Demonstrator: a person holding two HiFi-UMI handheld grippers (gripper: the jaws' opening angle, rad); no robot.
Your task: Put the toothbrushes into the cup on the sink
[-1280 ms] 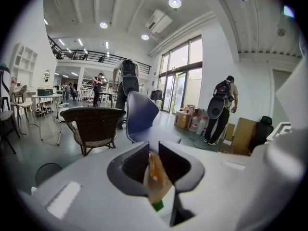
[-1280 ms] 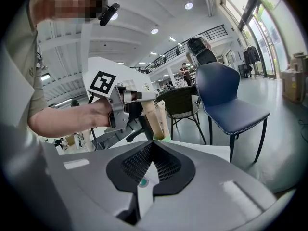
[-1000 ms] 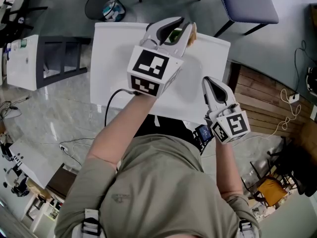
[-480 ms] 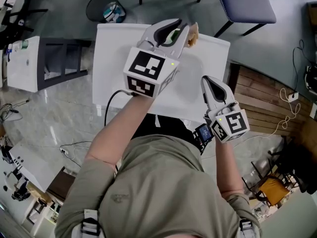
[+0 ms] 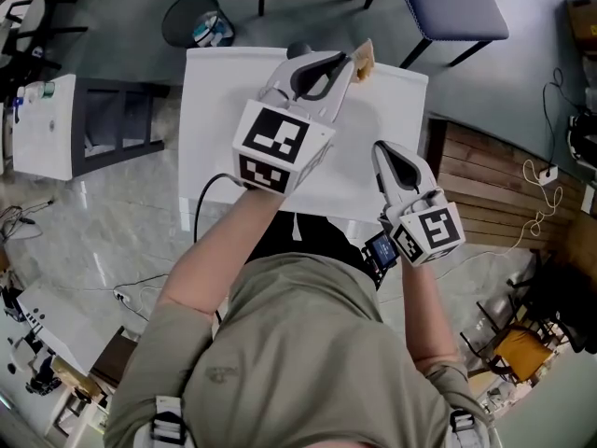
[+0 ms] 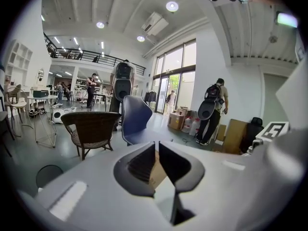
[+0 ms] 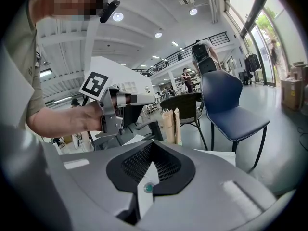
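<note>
The left gripper (image 5: 347, 61) is held over the far side of the white top (image 5: 215, 110), its jaws pointing toward 1 o'clock in the head view. In the left gripper view the two jaws stand a narrow slit apart, and a tan colour fills the lower part of that slit. A tan upright piece (image 5: 363, 60) stands at the far edge of the white top, just past the jaw tips at 1 o'clock from the left gripper's marker cube. From the right gripper view it reads as two tall tan strips side by side with a dark gap between them, at 12 o'clock over the right gripper's jaws. Whether the left jaws pinch this piece or it only shows through the slit from beyond, I cannot tell.

The right gripper (image 5: 382, 152) sits at 4 o'clock from the left one, over the near right part of the white top, pointing toward 11 o'clock. Its jaws are closed tip to tip with nothing between them. In its own view a hand holds the left gripper at 10 o'clock.

On the floor, a blue chair (image 5: 448, 3) stands at 1 o'clock beyond the white top and a round dark bin (image 5: 196, 12) at 11 o'clock.
</note>
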